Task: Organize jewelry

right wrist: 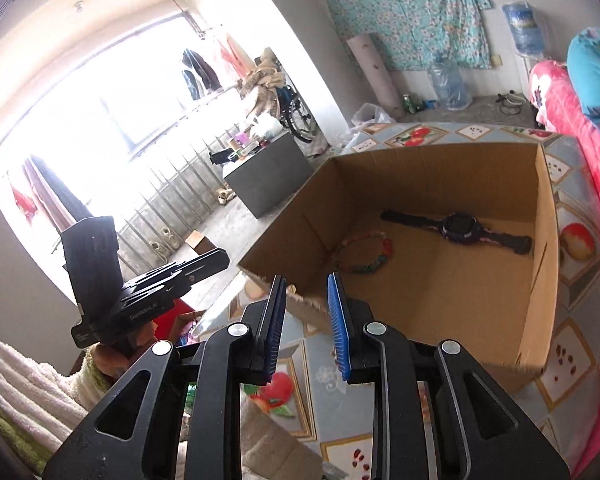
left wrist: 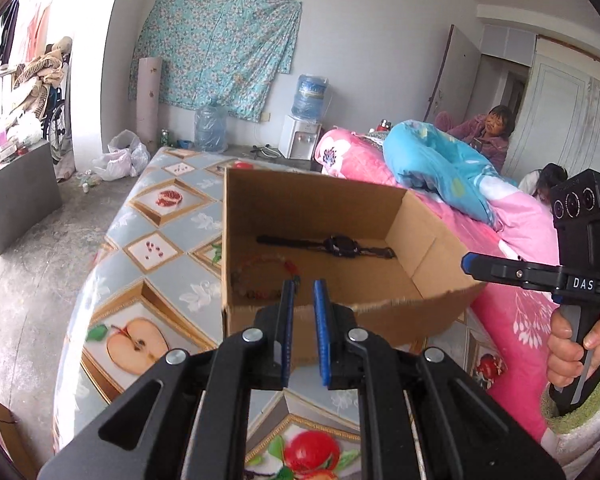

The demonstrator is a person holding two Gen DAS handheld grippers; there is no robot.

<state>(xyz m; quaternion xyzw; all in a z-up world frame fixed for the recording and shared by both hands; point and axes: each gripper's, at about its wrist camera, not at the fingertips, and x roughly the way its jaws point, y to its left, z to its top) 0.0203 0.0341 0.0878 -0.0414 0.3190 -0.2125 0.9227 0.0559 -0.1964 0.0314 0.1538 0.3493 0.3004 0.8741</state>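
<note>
An open cardboard box (left wrist: 300,200) (right wrist: 440,172) stands on the fruit-patterned table. Inside lie a dark wristwatch (left wrist: 340,245) (right wrist: 456,226) and a ring of coloured beads, a bracelet (left wrist: 268,258) (right wrist: 386,248), near the box's left wall. My left gripper (left wrist: 304,286) hovers just before the box's near rim, its blue pads a narrow gap apart and empty. My right gripper (right wrist: 306,280) is above the box's near corner, pads apart, nothing between them. Each gripper shows side-on in the other's view: the right gripper (left wrist: 466,260), the left gripper (right wrist: 220,258).
The table's cloth (left wrist: 160,240) carries the box. A bed with pink bedding (left wrist: 520,220) and a blue quilt (left wrist: 440,160) adjoins on the right, with two people beyond it. A grey cabinet (left wrist: 16,196) stands on the floor at left.
</note>
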